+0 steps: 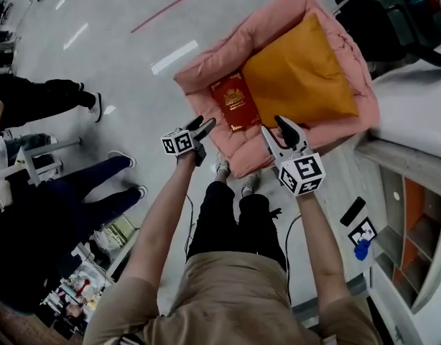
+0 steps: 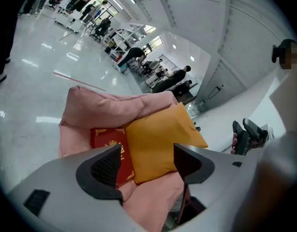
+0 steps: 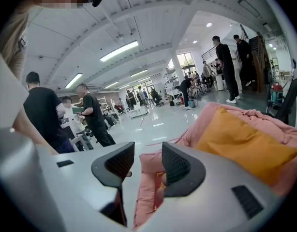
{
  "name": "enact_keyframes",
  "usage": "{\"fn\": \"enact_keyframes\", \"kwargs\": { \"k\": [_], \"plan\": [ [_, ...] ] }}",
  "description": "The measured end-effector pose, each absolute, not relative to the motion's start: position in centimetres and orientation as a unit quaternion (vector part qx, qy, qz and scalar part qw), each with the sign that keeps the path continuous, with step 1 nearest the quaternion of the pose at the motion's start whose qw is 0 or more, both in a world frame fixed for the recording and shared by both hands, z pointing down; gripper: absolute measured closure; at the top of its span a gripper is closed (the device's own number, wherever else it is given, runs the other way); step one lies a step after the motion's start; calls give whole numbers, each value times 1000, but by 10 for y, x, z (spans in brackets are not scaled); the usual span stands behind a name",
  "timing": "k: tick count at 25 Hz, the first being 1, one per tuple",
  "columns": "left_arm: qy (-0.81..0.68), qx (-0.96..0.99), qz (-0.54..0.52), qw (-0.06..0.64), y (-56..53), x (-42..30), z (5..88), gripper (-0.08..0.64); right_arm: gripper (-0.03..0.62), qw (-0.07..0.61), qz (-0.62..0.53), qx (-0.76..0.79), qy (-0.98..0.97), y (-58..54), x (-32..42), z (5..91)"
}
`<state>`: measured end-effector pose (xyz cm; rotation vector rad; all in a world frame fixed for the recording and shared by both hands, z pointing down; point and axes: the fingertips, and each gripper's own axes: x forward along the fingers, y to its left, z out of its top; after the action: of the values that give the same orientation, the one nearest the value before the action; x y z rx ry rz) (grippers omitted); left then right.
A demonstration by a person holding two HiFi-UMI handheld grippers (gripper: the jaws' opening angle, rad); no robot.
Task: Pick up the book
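Two handheld grippers were in frame, one left gripper (image 1: pixel 202 126) and one right gripper (image 1: pixel 276 129), carrying two marker cubes between them: a left cube (image 1: pixel 179 141) and a right cube (image 1: pixel 302 173). There was one red book (image 1: pixel 235 103), one orange cushion (image 1: pixel 299 74) and one pink padded seat (image 1: pixel 206 67). Two onlookers showed in the head view, a bystander in black (image 1: pixel 34 99) and a bystander in navy trousers (image 1: pixel 77 189). Three small items lay on the floor: one black slab (image 1: pixel 352 211), one marker card (image 1: pixel 363 230), one blue object (image 1: pixel 361 249).
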<state>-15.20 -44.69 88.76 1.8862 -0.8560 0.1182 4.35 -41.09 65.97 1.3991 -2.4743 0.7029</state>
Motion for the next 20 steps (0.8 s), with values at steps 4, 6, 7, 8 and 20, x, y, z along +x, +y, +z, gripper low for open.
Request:
{"fn": "enact_keyframes", "kwargs": {
  "k": [4,6,7,8,20],
  "plan": [
    [-351,764,68,538,-469,-147,959,214,425,106,248,475,-837,-443,35,696],
    [-341,757,82,551,-476,-140,990,210,425,108,253,474,-837,-457,30,713],
    [-336,755,90,556,-480,-136,1005,209,425,109,255,473,-836,-464,28,721],
    [-333,754,98,558,-485,-132,1020,207,425,110,256,472,-837,-471,25,729],
    [-303,743,156,576,-529,-108,1163,185,425,114,265,467,-836,-535,-7,800]
  ]
}}
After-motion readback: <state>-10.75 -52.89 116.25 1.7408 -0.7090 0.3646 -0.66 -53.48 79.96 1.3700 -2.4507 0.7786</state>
